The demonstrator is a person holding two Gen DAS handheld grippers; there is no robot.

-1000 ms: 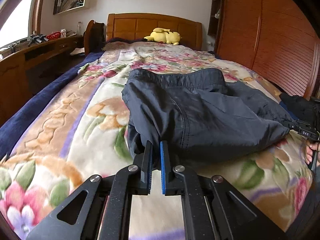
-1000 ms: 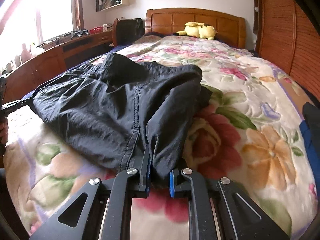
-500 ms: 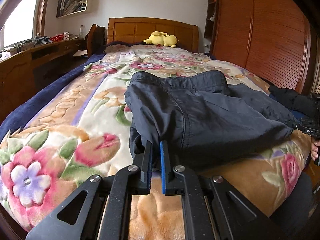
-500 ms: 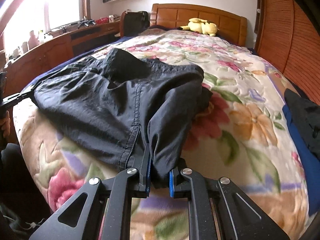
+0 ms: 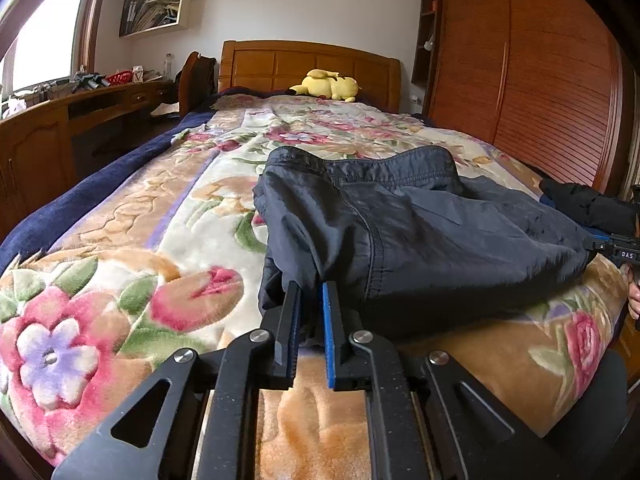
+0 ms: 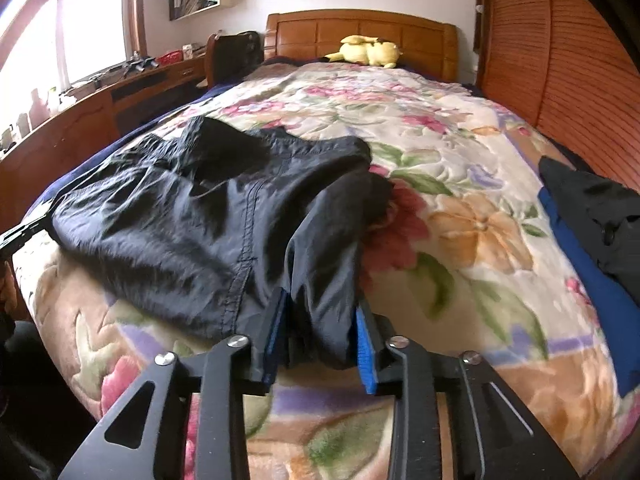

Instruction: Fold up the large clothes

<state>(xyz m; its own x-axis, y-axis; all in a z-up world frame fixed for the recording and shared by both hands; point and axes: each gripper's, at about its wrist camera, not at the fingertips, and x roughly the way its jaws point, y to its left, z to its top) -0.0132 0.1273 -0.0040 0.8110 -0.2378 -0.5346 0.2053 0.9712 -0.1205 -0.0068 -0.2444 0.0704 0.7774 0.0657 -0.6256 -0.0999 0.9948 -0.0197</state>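
**Dark trousers held at both near corners across the foot of the bed**

The dark trousers (image 5: 420, 240) lay spread on the floral blanket (image 5: 120, 280), directly ahead of both claws, waistband on the far side. The left gripper (image 5: 311, 304) was clenched on a fold of the garment's near edge, cloth pinched in the narrow gap between its fingers. The right gripper (image 6: 320, 320) had its fingers set wider apart, with a bunch of the trousers (image 6: 224, 216) lying between them; whether the pads actually pressed the cloth could not be told. Each claw appeared at the edge of the other's view, at the opposite near corner of the garment.

Just right of the right gripper, a blue cloth (image 6: 580, 280) with a black garment (image 6: 600, 212) on top lay at the blanket's edge. Far ahead of both claws, a yellow plush toy (image 5: 326, 86) rested against the wooden headboard (image 5: 280, 62). A wooden desk (image 5: 60, 120) stood to the left, a slatted wardrobe (image 5: 540, 80) to the right.
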